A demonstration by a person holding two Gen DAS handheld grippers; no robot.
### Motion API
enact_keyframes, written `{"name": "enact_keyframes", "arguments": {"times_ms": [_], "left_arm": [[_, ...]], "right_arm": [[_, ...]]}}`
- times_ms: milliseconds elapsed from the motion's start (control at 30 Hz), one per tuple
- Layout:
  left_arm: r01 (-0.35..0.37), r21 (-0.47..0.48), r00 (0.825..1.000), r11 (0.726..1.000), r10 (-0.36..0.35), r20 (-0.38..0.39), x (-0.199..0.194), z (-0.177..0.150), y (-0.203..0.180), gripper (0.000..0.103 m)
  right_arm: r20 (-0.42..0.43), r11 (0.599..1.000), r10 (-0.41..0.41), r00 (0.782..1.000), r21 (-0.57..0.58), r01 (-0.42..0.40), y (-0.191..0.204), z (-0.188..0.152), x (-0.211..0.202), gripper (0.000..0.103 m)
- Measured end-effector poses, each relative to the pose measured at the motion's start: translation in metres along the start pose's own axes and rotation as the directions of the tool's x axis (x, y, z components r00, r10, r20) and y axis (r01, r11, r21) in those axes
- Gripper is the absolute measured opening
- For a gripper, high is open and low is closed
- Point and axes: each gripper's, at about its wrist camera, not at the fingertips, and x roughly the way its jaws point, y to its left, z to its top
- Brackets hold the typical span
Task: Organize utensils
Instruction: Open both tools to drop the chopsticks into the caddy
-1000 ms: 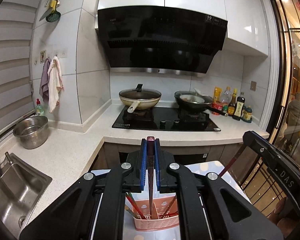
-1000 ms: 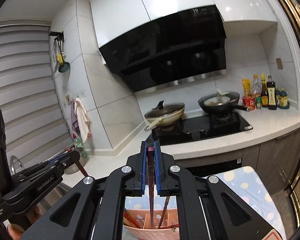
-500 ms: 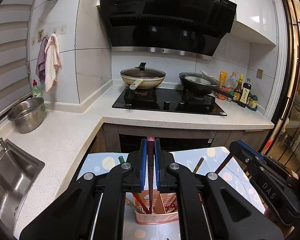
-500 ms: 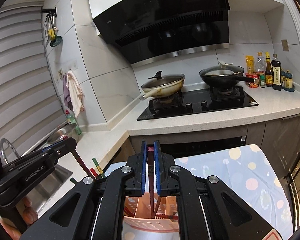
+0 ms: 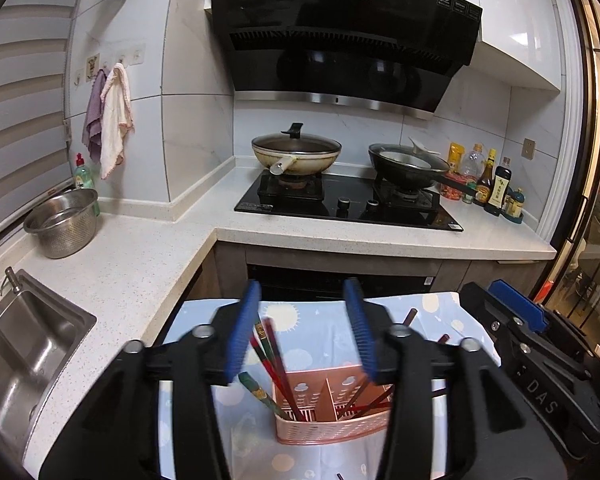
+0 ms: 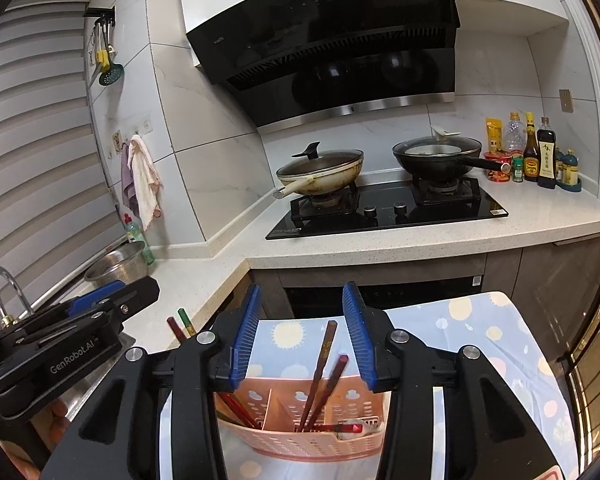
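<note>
A pink perforated utensil basket point(image 5: 332, 420) stands on a blue spotted cloth point(image 5: 312, 324). It also shows in the right wrist view point(image 6: 312, 436). Red and brown chopsticks point(image 5: 276, 364) lean in its left compartment, and more chopsticks point(image 6: 320, 372) lean in its right compartment. My left gripper point(image 5: 302, 332) is open and empty just above the basket. My right gripper point(image 6: 302, 334) is open and empty above the basket too. Each gripper shows at the side of the other's view.
A white counter point(image 5: 132, 264) runs behind, with a steel sink point(image 5: 20, 352) and a colander point(image 5: 62, 222) at the left. A black hob point(image 5: 348, 204) carries two pans. Sauce bottles point(image 5: 496, 188) stand at the right. A glass door point(image 5: 592, 200) is on the far right.
Both grippers were shut on a chopstick and have opened. The chopsticks now stand in the basket. Both views have tilted down towards the basket.
</note>
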Motion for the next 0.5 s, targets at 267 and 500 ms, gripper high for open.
{"name": "enact_keyframes", "arguments": {"times_ms": [267, 500], "left_arm": [[-0.012, -0.002, 1.000, 1.000, 0.012, 0.007, -0.014, -0.002, 0.002, 0.059], [-0.009, -0.004, 1.000, 1.000, 0.009, 0.015, -0.030, -0.007, 0.002, 0.062]], "right_arm": [[0.004, 1.000, 0.000, 1.000, -0.002, 0.000, 0.002, -0.003, -0.014, 0.049], [0.013, 1.000, 0.004, 1.000, -0.001, -0.004, 0.005, -0.008, -0.038, 0.049]]}}
